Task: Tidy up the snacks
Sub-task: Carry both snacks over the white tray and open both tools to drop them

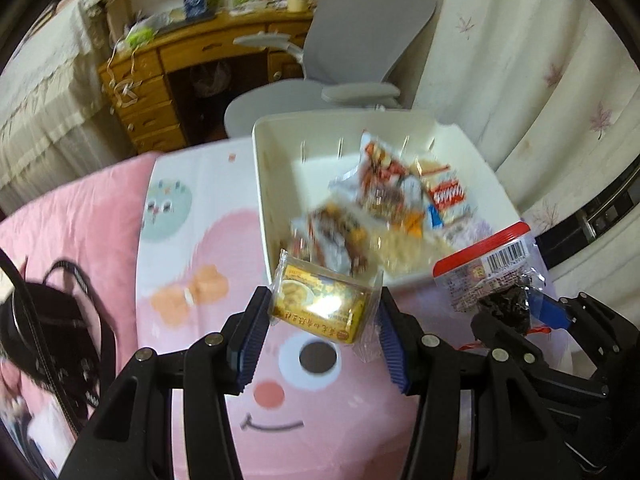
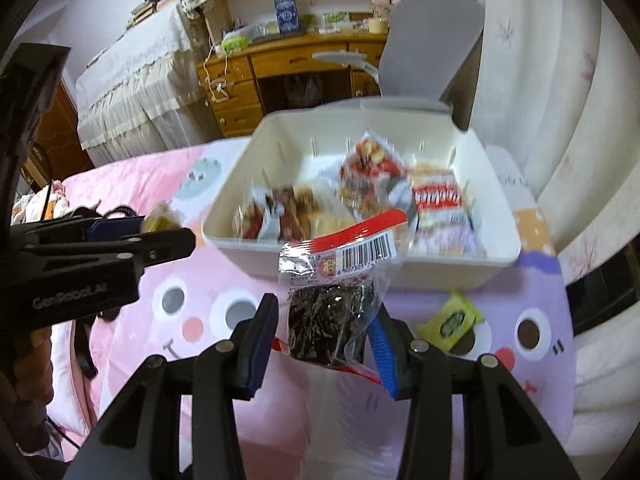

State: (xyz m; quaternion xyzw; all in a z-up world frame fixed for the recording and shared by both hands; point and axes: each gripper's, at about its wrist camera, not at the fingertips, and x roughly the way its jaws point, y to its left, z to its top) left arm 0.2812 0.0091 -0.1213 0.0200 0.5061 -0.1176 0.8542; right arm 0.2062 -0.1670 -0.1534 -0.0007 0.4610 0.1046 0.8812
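My left gripper [image 1: 322,322] is shut on a yellow snack packet [image 1: 320,304] and holds it just before the near rim of a white plastic bin [image 1: 276,184]. The bin holds several wrapped snacks [image 1: 400,192]. My right gripper [image 2: 324,332] is shut on a clear bag of dark snack with a red top [image 2: 332,300], held just before the bin's front wall [image 2: 440,268]. The right gripper with its bag also shows in the left wrist view [image 1: 516,308]. The left gripper also shows in the right wrist view [image 2: 160,232].
The bin sits on a pink cartoon bedspread [image 1: 208,248]. A small yellow-green packet [image 2: 452,320] lies on the bedspread right of my right gripper. A black bag [image 1: 48,320] lies at the left. A grey office chair [image 1: 360,52] and wooden desk [image 1: 168,68] stand behind.
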